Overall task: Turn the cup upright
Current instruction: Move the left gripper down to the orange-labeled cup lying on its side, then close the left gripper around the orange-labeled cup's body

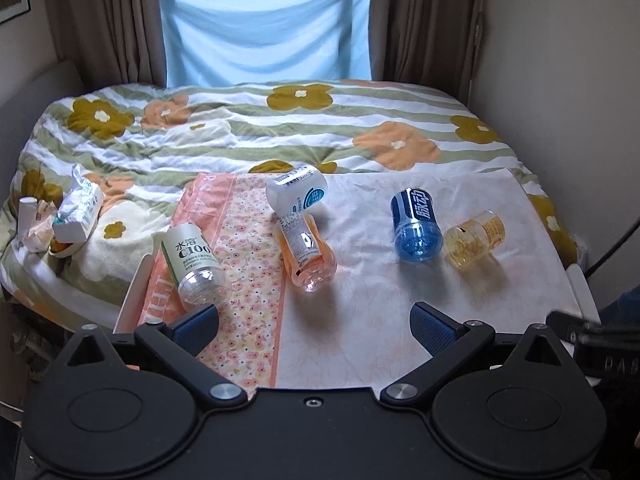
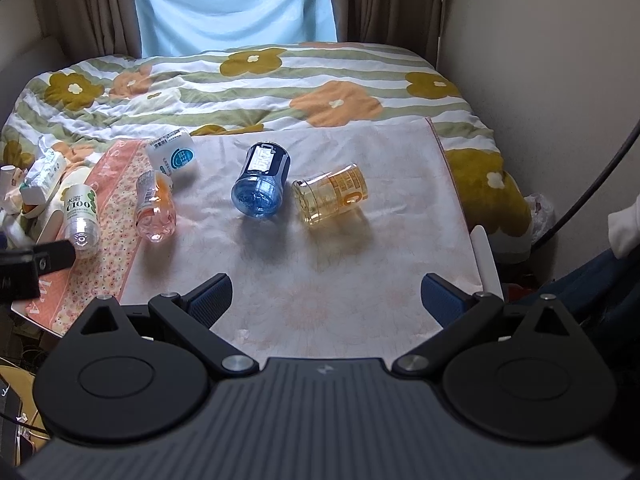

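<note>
Several cut-bottle cups lie on their sides on a white cloth [image 1: 380,320] over a tray on the bed. From left: a clear C100 cup [image 1: 194,266] [image 2: 82,216], an orange cup [image 1: 306,254] [image 2: 154,208], a white cup [image 1: 297,190] [image 2: 174,158], a blue cup [image 1: 416,226] [image 2: 262,186] and a yellow cup [image 1: 474,246] [image 2: 330,194]. My left gripper [image 1: 314,326] is open and empty, near the front of the cloth below the orange cup. My right gripper [image 2: 326,300] is open and empty, in front of the blue and yellow cups.
A floral quilt [image 1: 260,128] covers the bed behind the cloth. A tissue pack and small boxes [image 1: 78,216] lie at the left. A wall [image 2: 540,80] stands close on the right. The other gripper's body shows at the edges [image 1: 592,344] [image 2: 28,268].
</note>
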`<state>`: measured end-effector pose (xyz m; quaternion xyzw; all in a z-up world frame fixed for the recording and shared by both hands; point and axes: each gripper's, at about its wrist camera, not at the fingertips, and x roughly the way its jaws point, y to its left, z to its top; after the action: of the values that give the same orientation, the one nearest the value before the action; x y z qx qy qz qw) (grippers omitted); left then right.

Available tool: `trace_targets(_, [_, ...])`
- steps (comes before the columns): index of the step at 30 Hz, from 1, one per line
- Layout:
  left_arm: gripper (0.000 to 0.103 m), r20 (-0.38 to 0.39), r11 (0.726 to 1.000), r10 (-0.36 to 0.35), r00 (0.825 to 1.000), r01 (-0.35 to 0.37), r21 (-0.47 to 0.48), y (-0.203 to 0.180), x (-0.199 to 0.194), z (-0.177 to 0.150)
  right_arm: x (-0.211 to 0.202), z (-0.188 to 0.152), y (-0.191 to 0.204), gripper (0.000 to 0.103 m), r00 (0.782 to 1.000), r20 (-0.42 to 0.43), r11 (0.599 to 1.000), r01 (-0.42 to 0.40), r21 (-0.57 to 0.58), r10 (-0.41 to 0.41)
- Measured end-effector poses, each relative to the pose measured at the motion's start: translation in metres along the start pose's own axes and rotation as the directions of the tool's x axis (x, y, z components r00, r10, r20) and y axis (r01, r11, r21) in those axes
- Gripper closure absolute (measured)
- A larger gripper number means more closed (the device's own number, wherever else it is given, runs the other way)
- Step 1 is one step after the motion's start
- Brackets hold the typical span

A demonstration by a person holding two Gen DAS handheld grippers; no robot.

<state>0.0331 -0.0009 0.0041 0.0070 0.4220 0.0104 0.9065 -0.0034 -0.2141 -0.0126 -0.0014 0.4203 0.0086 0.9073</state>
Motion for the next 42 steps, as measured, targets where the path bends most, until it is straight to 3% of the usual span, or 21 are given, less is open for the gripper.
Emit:
trace_targets(12, [0.004,-0.106,0.994,0.055,0.993,-0.065,-0.087,0.0,0.092,0.056,0.069,0.03,-0.02,0.0,0.994,-0.044,0.995,-0.1,-0.021,0.099])
trace_targets(19, [0.008,-0.205,0.983,0.054,0.977,-0.088,-0.162,0.011,0.156,0.077,0.104,0.029,-0.025,0.0,0.985,-0.096,0.989,-0.144,-0.021,0.141])
trace_targets(25, [0.014,-0.283,0.979,0.054,0.957,-0.106,-0.172,0.013,0.198,0.08,0.123,0.029,-0.029,0.0,0.98,-0.128,0.988,-0.155,-0.027,0.15])
trace_targets(32, [0.022,-0.338,0.978,0.047,0.94,-0.113,-0.178,0.012,0.228,0.079,0.136,0.031,-0.035,0.0,0.98,-0.138,0.988,-0.15,-0.032,0.144])
trace_targets(34, [0.036,-0.362,0.975,0.029,0.932,-0.106,-0.194,0.014,0.235,0.077,0.139,0.031,-0.036,0.0,0.98,-0.139,0.989,-0.146,-0.034,0.14])
trace_targets(36, [0.04,-0.377,0.972,0.016,0.926,-0.103,-0.213,0.017,0.24,0.075,0.141,0.031,-0.038,0.0,0.98,-0.143,0.989,-0.146,-0.029,0.14])
trace_targets(42, [0.043,-0.369,0.969,0.001,0.929,-0.092,-0.227,0.019,0.239,0.075,0.145,0.029,-0.04,0.0,0.978,-0.152,0.989,-0.149,-0.021,0.144])
